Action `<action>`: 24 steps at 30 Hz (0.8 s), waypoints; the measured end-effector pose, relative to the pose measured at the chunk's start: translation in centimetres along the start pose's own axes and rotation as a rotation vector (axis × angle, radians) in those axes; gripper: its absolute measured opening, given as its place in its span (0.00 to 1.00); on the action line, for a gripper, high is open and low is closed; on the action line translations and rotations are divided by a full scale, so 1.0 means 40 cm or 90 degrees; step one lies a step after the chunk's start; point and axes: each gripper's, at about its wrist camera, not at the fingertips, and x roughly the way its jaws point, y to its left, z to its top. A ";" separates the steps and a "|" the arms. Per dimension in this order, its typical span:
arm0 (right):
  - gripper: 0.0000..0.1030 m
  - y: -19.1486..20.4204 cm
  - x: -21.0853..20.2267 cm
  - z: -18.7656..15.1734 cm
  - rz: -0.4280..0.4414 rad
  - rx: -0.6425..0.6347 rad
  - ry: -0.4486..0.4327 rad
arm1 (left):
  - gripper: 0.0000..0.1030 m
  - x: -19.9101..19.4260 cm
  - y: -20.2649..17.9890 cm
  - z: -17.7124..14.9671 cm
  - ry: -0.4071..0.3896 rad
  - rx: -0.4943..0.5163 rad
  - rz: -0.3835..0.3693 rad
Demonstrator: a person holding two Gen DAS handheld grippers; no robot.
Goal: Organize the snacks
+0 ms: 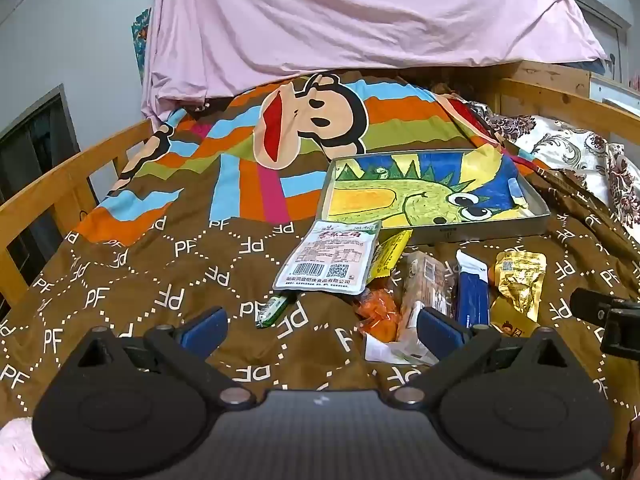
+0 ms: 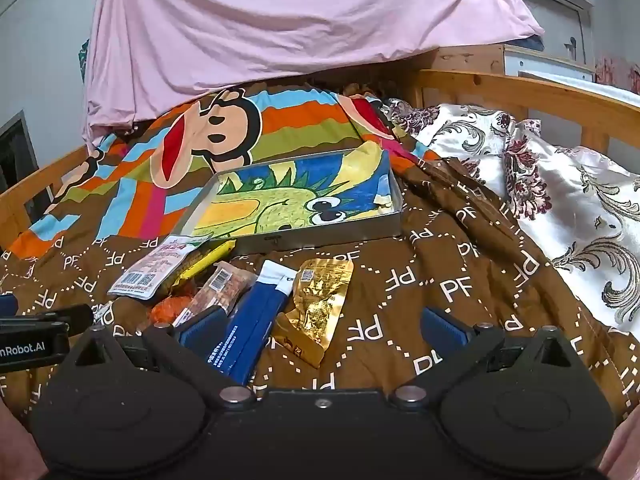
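Several snack packets lie in a loose pile on a brown quilt. In the left wrist view I see a grey-white pouch [image 1: 330,258], a yellow packet [image 1: 390,254], an orange snack [image 1: 378,314], a clear-wrapped bar [image 1: 426,284], a blue packet [image 1: 474,294], a gold pouch [image 1: 520,282] and a small green packet [image 1: 274,310]. A shallow metal tin [image 1: 434,232] with a dinosaur drawing sits behind them. My left gripper [image 1: 320,330] is open, just short of the pile. My right gripper [image 2: 322,330] is open over the blue packet [image 2: 256,320] and gold pouch [image 2: 320,300]; the tin [image 2: 320,236] is behind.
The bed has wooden rails at left [image 1: 60,184] and right [image 2: 540,96]. A pink sheet [image 1: 360,20] hangs at the back. A floral pillow [image 2: 560,184] lies at the right. The right gripper's body [image 1: 612,320] shows at the left view's right edge.
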 end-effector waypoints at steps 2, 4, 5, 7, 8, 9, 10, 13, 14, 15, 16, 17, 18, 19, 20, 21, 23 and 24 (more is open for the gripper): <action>1.00 0.000 0.000 0.000 -0.003 -0.003 -0.001 | 1.00 0.000 0.001 0.000 0.003 -0.004 -0.004; 1.00 0.000 0.000 0.000 -0.003 -0.001 -0.002 | 1.00 0.000 0.001 0.000 0.005 -0.002 -0.002; 1.00 0.000 0.000 0.000 -0.003 0.000 -0.002 | 1.00 0.001 0.001 0.000 0.004 -0.002 -0.003; 1.00 0.000 0.000 0.000 -0.003 0.001 -0.002 | 1.00 0.000 0.000 0.000 0.004 -0.001 -0.002; 1.00 0.000 0.000 0.000 -0.003 0.002 -0.001 | 1.00 0.000 0.000 0.000 0.004 -0.001 -0.002; 1.00 0.001 0.000 0.000 -0.003 0.003 0.000 | 1.00 0.000 0.000 0.000 0.004 0.000 -0.002; 1.00 0.008 0.002 -0.006 -0.003 0.003 0.000 | 1.00 0.000 0.000 0.000 0.005 0.000 -0.001; 1.00 0.007 0.000 -0.004 -0.002 0.004 0.001 | 1.00 0.001 0.000 0.000 0.005 0.000 -0.001; 1.00 0.007 0.000 -0.004 -0.002 0.004 0.002 | 1.00 0.001 0.000 0.000 0.005 0.000 -0.001; 1.00 0.007 0.000 -0.004 -0.001 0.005 0.003 | 1.00 0.001 0.001 0.000 0.005 0.000 -0.001; 1.00 0.003 0.000 -0.001 -0.001 0.004 0.004 | 1.00 0.001 0.001 0.000 0.005 0.000 -0.001; 1.00 0.002 0.004 -0.001 -0.001 0.004 0.005 | 1.00 0.001 0.001 0.000 0.006 -0.001 -0.001; 1.00 0.002 0.004 -0.001 -0.002 0.005 0.006 | 1.00 0.001 0.002 0.000 0.006 -0.002 -0.002; 1.00 0.002 0.004 -0.002 0.000 0.002 0.007 | 1.00 0.000 0.002 0.000 0.006 -0.003 -0.002; 1.00 0.002 0.004 -0.002 0.001 0.002 0.007 | 1.00 0.000 0.003 -0.001 0.007 -0.004 -0.003; 1.00 0.004 0.004 -0.002 0.001 0.002 0.008 | 1.00 -0.001 0.006 -0.001 0.007 -0.004 -0.003; 1.00 0.003 0.004 -0.003 0.001 0.002 0.007 | 1.00 0.001 0.006 -0.003 0.007 -0.004 -0.003; 1.00 0.002 0.005 -0.004 0.002 0.002 0.007 | 1.00 0.001 0.006 -0.003 0.007 -0.004 -0.003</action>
